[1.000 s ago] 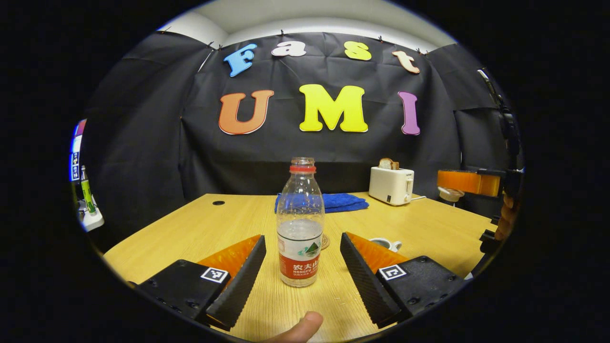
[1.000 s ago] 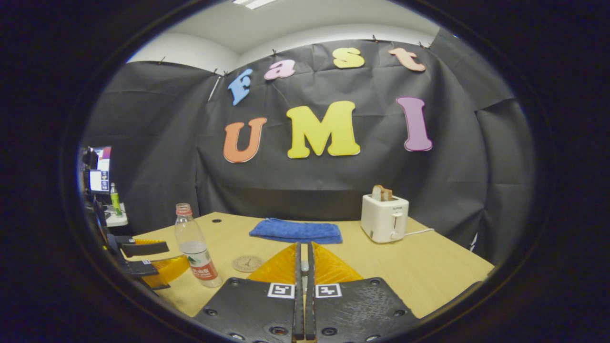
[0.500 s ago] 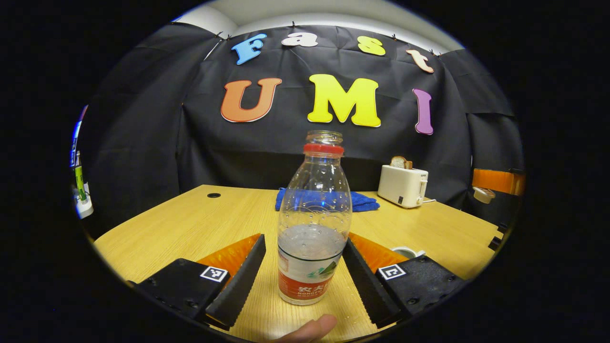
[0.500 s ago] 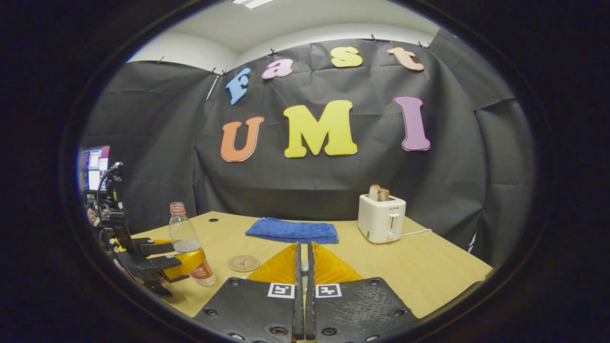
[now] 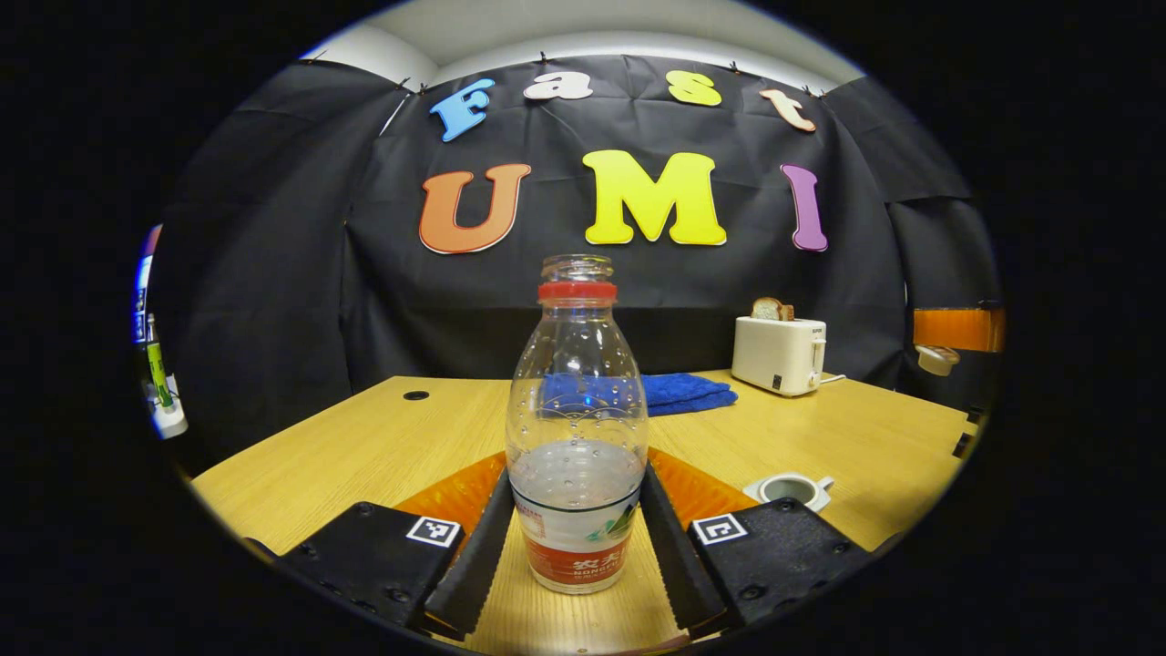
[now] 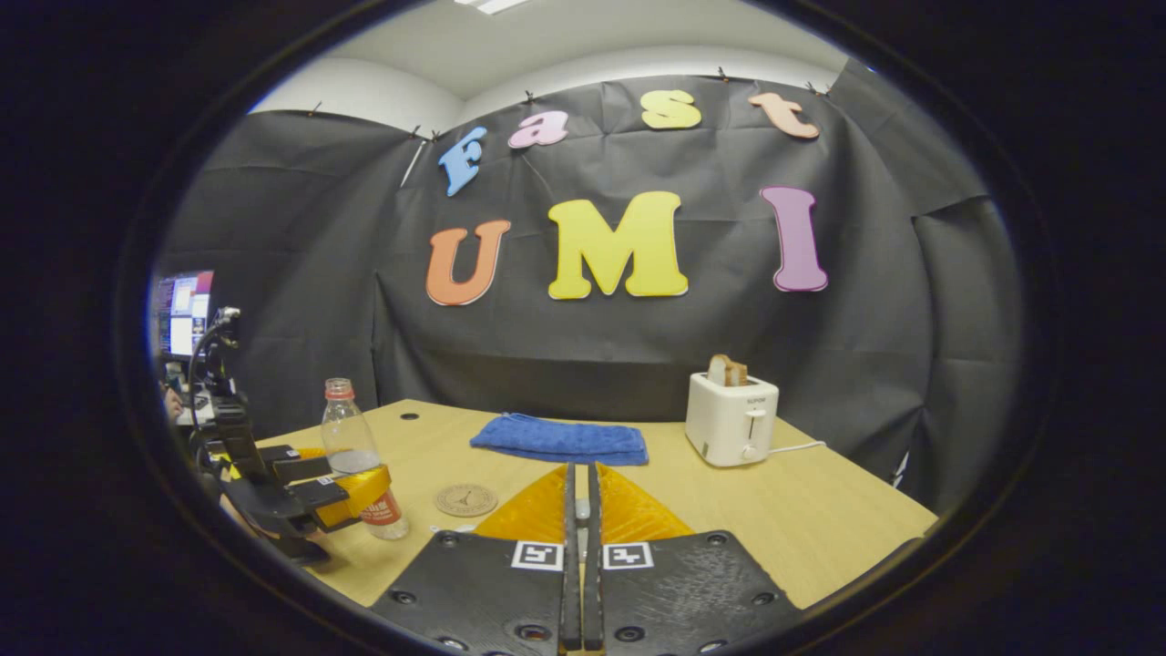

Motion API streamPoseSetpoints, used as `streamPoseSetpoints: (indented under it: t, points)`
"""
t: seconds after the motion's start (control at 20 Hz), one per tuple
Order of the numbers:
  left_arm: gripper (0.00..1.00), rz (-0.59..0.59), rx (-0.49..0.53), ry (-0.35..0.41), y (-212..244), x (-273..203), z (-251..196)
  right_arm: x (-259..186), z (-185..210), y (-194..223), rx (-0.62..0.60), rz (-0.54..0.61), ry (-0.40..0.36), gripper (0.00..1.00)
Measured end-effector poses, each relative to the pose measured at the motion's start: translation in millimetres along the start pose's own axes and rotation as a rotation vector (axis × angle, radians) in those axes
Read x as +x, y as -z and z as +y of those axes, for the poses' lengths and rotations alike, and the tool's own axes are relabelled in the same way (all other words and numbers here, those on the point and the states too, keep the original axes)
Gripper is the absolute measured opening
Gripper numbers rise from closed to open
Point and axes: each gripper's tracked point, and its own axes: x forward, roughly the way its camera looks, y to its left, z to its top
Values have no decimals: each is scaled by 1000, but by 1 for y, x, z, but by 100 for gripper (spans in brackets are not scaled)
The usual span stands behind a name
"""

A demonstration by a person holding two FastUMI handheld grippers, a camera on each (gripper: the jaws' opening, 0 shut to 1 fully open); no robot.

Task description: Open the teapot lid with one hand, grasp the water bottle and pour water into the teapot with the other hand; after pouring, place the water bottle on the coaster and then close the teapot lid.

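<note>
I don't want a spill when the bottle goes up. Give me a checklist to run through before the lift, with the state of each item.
1. Left gripper fingers on both sides of the water bottle: ok, pressing the label band.
2. Bottle upright on the table: ok.
3. Bottle uncapped for pouring: ok.
4. Teapot lid off: ok, mouth open; the right gripper holds the lid raised.
5. Coaster free for the bottle: ok.
6. Grip firm enough: cannot tell.
</note>
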Motion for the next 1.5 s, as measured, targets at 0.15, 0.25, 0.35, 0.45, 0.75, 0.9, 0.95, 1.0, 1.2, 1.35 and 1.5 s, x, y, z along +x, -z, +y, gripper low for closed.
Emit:
streamPoseSetpoints:
  t: [0.15, 0.25, 0.35, 0.45, 0.75, 0.9, 0.95, 1.0, 1.2, 1.35, 1.5]
  points:
    - [76, 11, 70, -28, -4, -9, 3, -1, -2, 0, -4, 3, 0, 0]
    - [76, 6, 174, -55, -14, -12, 7, -1, 3, 3, 18, 19, -32, 0]
    - [75, 51, 265, -73, -9, -15, 9, -1, -1, 1, 9, 18, -29, 1]
    - [75, 108, 367, -89, -2, -15, 12, -2, -5, 1, -14, 14, -16, 1]
    - [74, 191, 640, -96, 6, -17, 16, -1, -7, 3, -28, 28, -19, 0]
    - [74, 221, 772, -111, 5, -18, 21, -1, -10, 3, -31, 31, -14, 1]
    - [74, 221, 825, -118, 4, -18, 22, -1, -11, 4, -30, 34, -10, 1]
    - [74, 225, 875, -125, 3, -18, 22, -1, -11, 4, -30, 37, -8, 0]
    - [74, 233, 1076, -99, 2, -15, 12, 1, -14, 6, -31, 45, -1, 1]
    - [74, 243, 1205, -80, 10, -16, 5, 0, -19, 4, -33, 44, 7, 0]
    - [74, 264, 1294, -64, 16, -17, 0, 0, -24, 2, -33, 40, 16, 0]
